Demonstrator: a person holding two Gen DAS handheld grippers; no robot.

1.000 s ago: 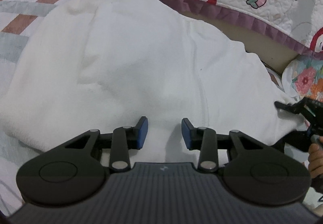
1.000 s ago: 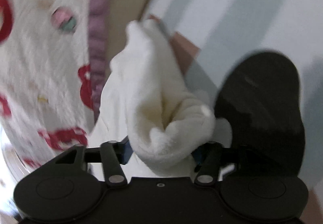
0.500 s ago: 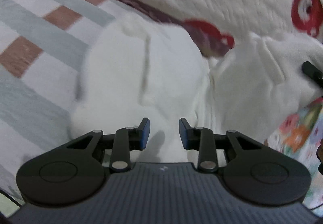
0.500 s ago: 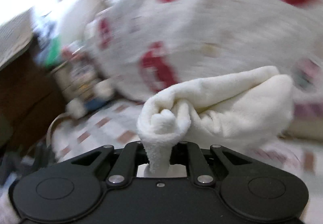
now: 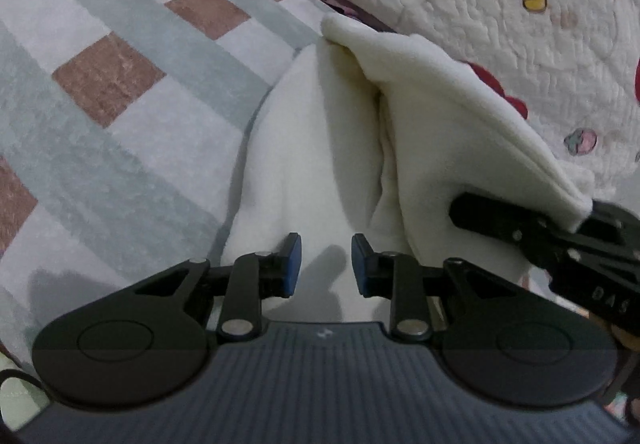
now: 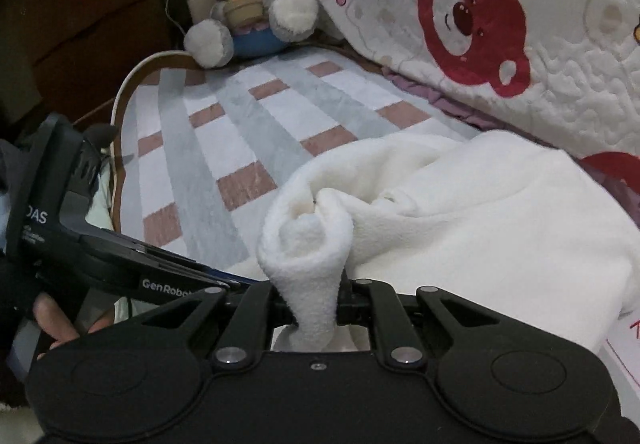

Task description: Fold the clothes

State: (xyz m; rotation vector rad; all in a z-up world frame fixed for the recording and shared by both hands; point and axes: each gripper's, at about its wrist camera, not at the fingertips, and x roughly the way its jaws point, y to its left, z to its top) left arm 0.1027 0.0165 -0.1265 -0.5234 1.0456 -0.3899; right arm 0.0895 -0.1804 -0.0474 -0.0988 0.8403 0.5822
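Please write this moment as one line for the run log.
task: fold clothes | right gripper: shut on white garment | left gripper: closing, pads not pressing cloth | surface: checked bedsheet

Not much to read here. The left gripper (image 6: 120, 264), off to the left of the right one, has "GenRobo" in white on its arm, cut off, and "DAS" on its body. Left view: right gripper (image 5: 576, 244) shows "DAS" — blurry.
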